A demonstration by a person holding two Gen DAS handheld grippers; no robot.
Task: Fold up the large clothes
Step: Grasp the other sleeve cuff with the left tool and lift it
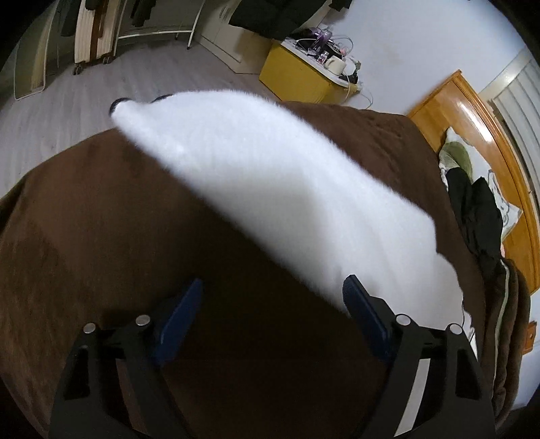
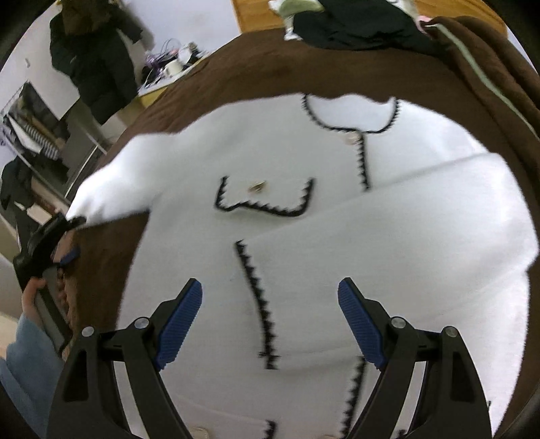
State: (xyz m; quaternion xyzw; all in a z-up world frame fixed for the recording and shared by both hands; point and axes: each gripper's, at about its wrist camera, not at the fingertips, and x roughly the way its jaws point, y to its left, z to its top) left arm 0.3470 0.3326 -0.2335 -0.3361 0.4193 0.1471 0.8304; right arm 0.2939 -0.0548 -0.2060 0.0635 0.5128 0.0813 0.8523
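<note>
We hold both grippers over a bed with a brown blanket (image 2: 256, 74). A white cardigan (image 2: 337, 209) with black zigzag trim lies front up on the blanket, its neckline toward the headboard (image 1: 472, 111). One sleeve is folded across the chest; the other sleeve (image 2: 111, 182) stretches out toward the blanket's side edge.

The right gripper (image 2: 270, 304) hangs above the cardigan's lower front, its blue pads spread apart, with nothing between them.

The left gripper (image 1: 273, 304) points down at bare blanket near that side edge, its jaws also apart and empty. In its view the outstretched sleeve runs diagonally past its right finger, blurred; we cannot tell whether they touch. From the right wrist view, this gripper sits at the sleeve's cuff, held by a hand (image 2: 32, 300) in a light blue sleeve.

Dark clothes (image 2: 354, 27) are piled by the headboard.
</note>
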